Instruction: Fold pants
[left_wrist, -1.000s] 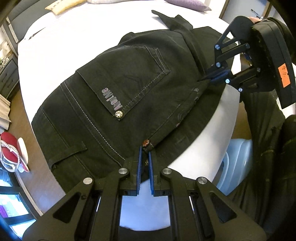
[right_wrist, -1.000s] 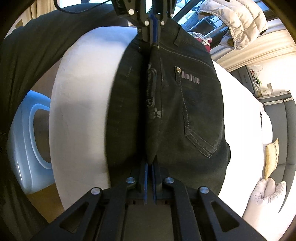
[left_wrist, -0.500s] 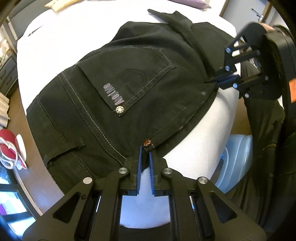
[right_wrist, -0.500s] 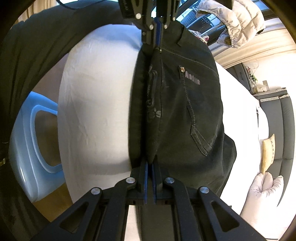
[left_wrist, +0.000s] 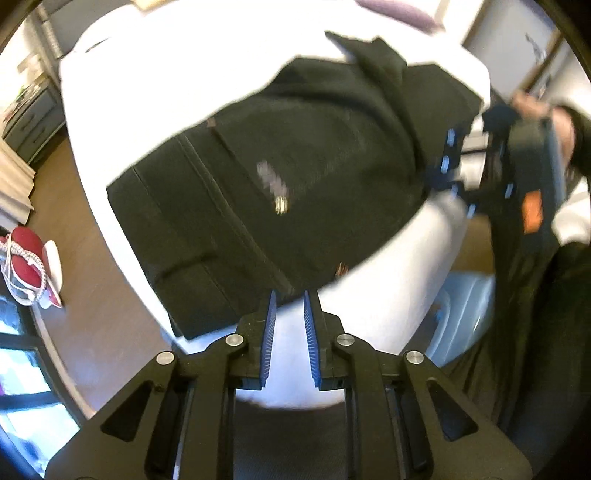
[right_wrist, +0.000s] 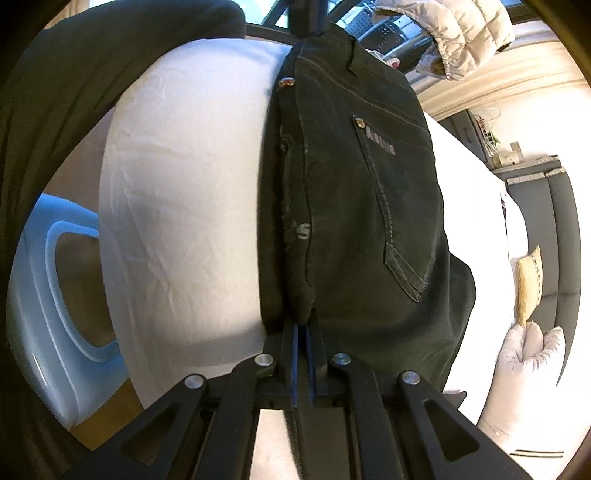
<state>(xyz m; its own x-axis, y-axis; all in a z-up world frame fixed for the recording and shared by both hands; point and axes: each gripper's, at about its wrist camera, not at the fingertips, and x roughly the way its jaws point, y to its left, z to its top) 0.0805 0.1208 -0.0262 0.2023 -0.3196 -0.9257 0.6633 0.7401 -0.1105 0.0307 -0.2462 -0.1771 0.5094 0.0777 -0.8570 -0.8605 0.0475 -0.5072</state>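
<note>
One pair of pants (left_wrist: 295, 177) lies folded on the bed (left_wrist: 177, 74), its waistband along the bed's near edge and its legs running away from that edge toward the pillows. That waistband is the line the next move turns on: it stretches straight from my right gripper (right_wrist: 303, 354) to my left gripper (left_wrist: 289, 314). My right jaws are pressed together, pinching the waistband's corner. My left jaws are opening; the waistband's other end lies just beyond their tips, with nothing between them. So the right hand (left_wrist: 546, 110) is the one on the cloth, I judge. Counted: one pants, two grippers, one blue basket (right_wrist: 48, 302) below the bed's edge.
</note>
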